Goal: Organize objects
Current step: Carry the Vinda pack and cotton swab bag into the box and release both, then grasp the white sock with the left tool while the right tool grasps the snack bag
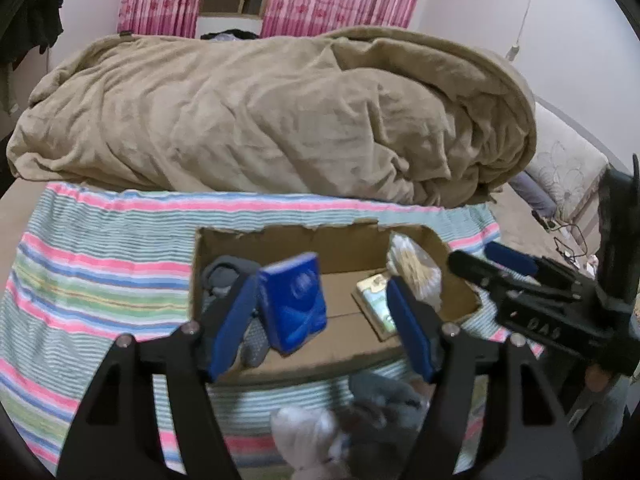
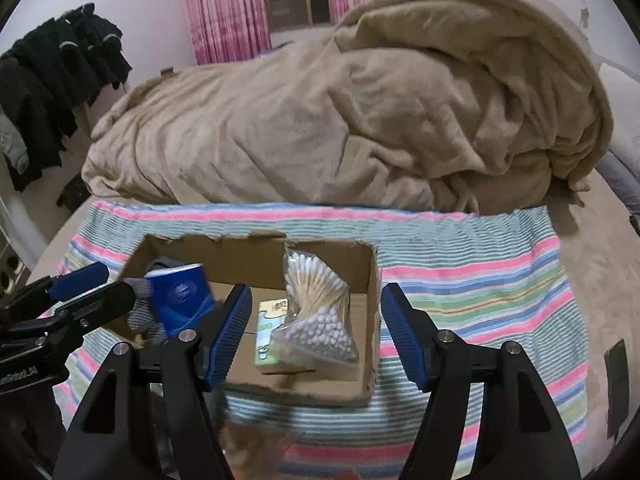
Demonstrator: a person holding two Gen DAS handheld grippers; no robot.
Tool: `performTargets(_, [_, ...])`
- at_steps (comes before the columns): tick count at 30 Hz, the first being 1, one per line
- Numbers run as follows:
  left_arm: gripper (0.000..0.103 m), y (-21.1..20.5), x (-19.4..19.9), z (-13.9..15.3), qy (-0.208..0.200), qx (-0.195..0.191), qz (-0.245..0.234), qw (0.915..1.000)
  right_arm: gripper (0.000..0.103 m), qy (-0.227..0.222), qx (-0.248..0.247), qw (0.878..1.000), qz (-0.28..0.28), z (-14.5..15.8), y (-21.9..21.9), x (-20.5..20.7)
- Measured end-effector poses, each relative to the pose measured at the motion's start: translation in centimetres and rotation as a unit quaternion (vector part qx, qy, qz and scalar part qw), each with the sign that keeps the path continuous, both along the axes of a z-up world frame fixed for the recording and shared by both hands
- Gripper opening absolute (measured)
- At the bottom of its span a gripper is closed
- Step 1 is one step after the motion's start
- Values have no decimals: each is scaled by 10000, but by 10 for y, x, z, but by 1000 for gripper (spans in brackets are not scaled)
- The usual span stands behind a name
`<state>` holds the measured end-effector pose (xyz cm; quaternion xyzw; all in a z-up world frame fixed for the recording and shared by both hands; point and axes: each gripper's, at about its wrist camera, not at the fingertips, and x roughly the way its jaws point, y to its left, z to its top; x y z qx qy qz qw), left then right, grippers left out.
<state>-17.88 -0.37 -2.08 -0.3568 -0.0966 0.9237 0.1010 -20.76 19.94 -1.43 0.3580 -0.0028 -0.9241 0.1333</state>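
blue packet (image 1: 294,302) against left gripper's (image 1: 322,324) left finger, jaws wide.

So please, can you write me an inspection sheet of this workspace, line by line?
Surface: striped cloth spread on a bed, cardboard box on it.
Job's things: blue pack tilted, apparently dropping into the box's left part, against the left jaw; bag of cotton swabs and green-and-white packet in the right part; grey fabric at the left end.
Clutter: grey and white soft items on the cloth before the box, blurred.
Grippers: left gripper jaws open over the box; right gripper jaws open, empty.
Cables: thin cable beside the bed.
Surroundings: beige blanket, pink curtains, dark clothes hanging.
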Motion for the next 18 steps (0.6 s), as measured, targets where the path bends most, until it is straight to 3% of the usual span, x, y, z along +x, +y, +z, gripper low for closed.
performTargets(4, [70,-8,23,12,40,4,29,10000,70,153,-194,9997,4,21,7,22])
performTargets(8, [81,-16,55,30,371,-79,65,9993,71,316,-406,9986,80,43,13,51])
performTargets(18, [81,-14,96,35,558,-243,-106,9981,71,407,-356,9982,255,50,16,87])
